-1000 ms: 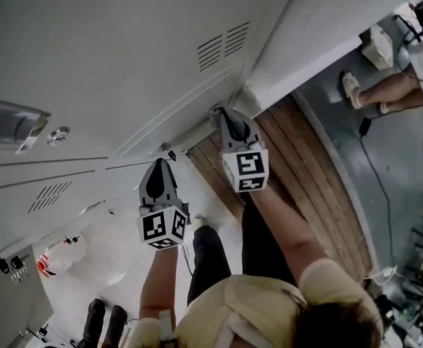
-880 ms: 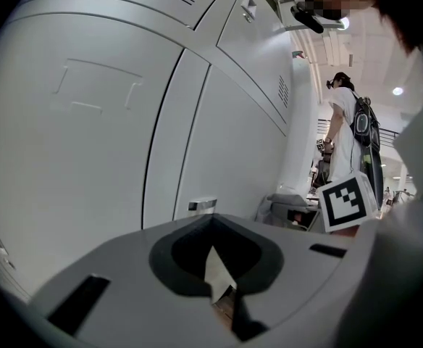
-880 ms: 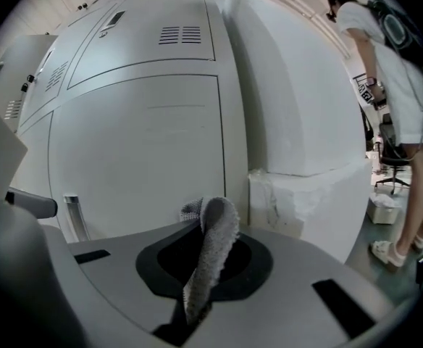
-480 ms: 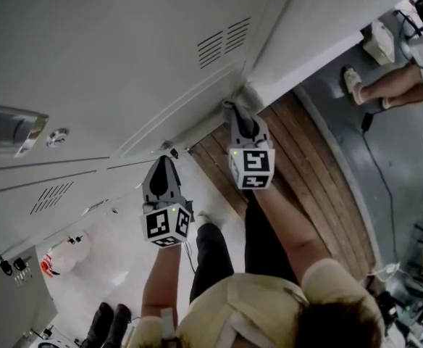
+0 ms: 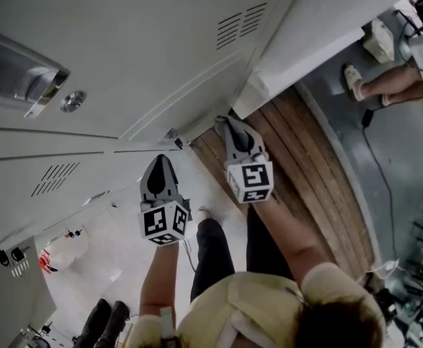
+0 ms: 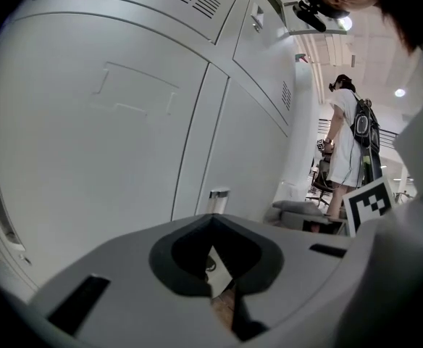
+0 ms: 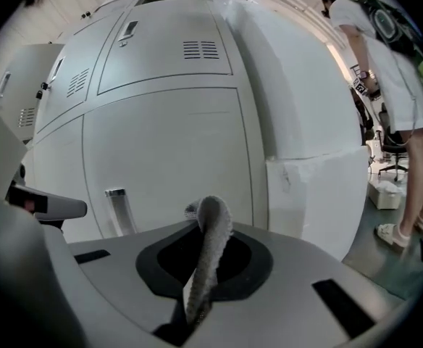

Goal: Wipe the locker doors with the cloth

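My right gripper [image 5: 231, 124] clamps grey cloth [image 7: 210, 246] at locker door [image 5: 132, 56] bottom corner; left gripper [image 5: 159, 167], pinched shut, empty, near same door.

A strip of wood floor [image 5: 309, 172] runs beside a white wall [image 5: 327, 31]. To its right lies grey floor [image 5: 407, 187], crossed by a black cable [image 5: 379, 180]. A round lamp [image 6: 400, 93] glows on the far ceiling.
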### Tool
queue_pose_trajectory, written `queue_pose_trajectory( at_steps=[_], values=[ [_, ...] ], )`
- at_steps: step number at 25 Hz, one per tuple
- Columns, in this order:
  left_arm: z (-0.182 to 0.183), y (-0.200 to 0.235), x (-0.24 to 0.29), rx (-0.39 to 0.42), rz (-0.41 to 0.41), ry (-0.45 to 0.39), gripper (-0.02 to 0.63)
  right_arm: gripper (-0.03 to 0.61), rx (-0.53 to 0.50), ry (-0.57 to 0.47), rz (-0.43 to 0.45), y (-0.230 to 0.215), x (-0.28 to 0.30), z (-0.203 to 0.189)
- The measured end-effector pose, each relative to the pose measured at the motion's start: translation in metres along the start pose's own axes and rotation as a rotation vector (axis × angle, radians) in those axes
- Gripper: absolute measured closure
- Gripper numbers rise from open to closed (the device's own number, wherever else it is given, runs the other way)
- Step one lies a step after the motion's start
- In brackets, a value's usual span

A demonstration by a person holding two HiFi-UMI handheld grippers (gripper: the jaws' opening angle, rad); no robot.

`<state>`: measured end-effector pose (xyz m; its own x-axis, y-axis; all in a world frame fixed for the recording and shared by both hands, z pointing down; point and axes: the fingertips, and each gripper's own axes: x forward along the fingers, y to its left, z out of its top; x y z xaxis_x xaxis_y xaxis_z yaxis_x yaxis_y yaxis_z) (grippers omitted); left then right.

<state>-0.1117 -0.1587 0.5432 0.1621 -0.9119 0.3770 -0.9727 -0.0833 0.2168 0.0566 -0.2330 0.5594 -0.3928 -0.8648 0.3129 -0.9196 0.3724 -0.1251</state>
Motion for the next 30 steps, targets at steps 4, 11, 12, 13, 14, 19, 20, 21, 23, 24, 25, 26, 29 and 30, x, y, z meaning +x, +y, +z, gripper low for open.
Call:
queue_pose_trajectory(
  at_steps=[4,11,12,13,14,19,20,21,23,24,25,26,29,30],
  values=[
    [-0.013,0.012,-0.010,-0.003,0.027,0.020,0.626,0.563,-0.010,0.025,0.072,0.029,0.000,-0.016],
    [-0.029,0.033,-0.024,-0.029,0.073,0.030,0.626,0.563,-0.006,0.046,0.171,0.067,0.012,-0.034],
    [-0.032,0.036,-0.025,-0.031,0.079,0.031,0.626,0.563,-0.002,0.049,0.182,0.071,0.014,-0.036],
    [-0.034,0.038,-0.026,-0.034,0.085,0.032,0.626,0.563,0.001,0.051,0.193,0.075,0.016,-0.038],
    [-0.036,0.040,-0.027,-0.036,0.090,0.034,0.626,0.563,0.007,0.053,0.203,0.078,0.018,-0.040],
    [-0.043,0.045,-0.028,-0.047,0.107,0.036,0.626,0.563,0.015,0.037,0.249,0.092,0.031,-0.046],
    [-0.044,0.046,-0.028,-0.048,0.110,0.036,0.626,0.563,0.014,0.032,0.255,0.094,0.033,-0.047],
    [-0.045,0.046,-0.027,-0.049,0.112,0.037,0.626,0.563,0.016,0.031,0.261,0.096,0.035,-0.047],
    [-0.047,0.047,-0.027,-0.049,0.118,0.038,0.626,0.563,0.017,0.039,0.270,0.098,0.036,-0.048],
    [-0.047,0.048,-0.026,-0.049,0.120,0.039,0.626,0.563,0.012,0.045,0.274,0.098,0.037,-0.049],
    [-0.048,0.048,-0.025,-0.050,0.122,0.039,0.626,0.563,0.008,0.051,0.277,0.098,0.038,-0.049],
    [-0.048,0.048,-0.023,-0.050,0.122,0.039,0.626,0.563,0.007,0.052,0.275,0.096,0.039,-0.049],
    [-0.048,0.045,-0.018,-0.050,0.120,0.039,0.626,0.563,0.008,0.036,0.262,0.089,0.044,-0.049],
    [-0.048,0.044,-0.016,-0.050,0.119,0.039,0.626,0.563,0.003,0.035,0.259,0.086,0.045,-0.048]
  ],
)
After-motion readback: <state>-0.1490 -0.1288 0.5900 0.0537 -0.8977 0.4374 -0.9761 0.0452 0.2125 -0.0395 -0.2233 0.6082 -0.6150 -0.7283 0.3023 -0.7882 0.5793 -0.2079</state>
